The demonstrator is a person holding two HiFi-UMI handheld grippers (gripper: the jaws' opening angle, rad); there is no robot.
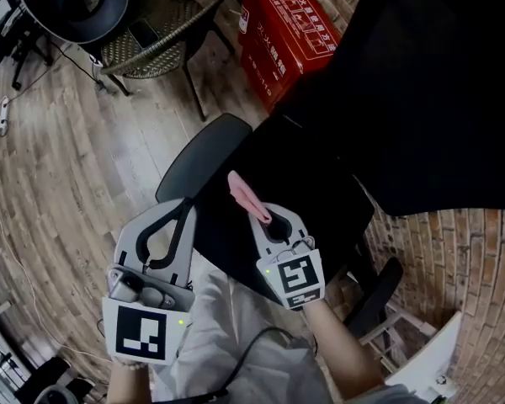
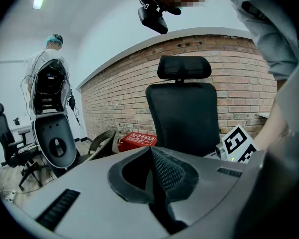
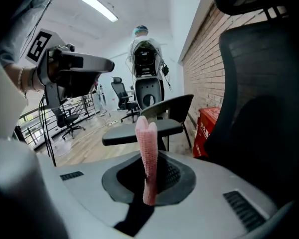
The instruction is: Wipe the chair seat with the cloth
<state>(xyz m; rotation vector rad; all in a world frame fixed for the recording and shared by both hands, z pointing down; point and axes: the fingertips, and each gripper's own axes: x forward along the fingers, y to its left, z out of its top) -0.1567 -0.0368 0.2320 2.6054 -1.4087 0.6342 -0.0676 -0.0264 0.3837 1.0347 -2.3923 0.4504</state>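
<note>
Between right gripper (image 3: 148, 180) jaws: pink cloth (image 3: 147, 143) clamped, sticking up (left gripper (image 2: 154, 171) closed, empty).

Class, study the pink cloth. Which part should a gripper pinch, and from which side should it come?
Pinch one short end, coming in along its length. The pink cloth is a narrow folded strip. The right gripper is shut on its near end this way, which leaves most of the strip free beyond the jaws, probably best for wiping.

Cloth (image 1: 246, 194) over chair seat (image 1: 307, 183), box (image 1: 286, 36) behind it
</note>
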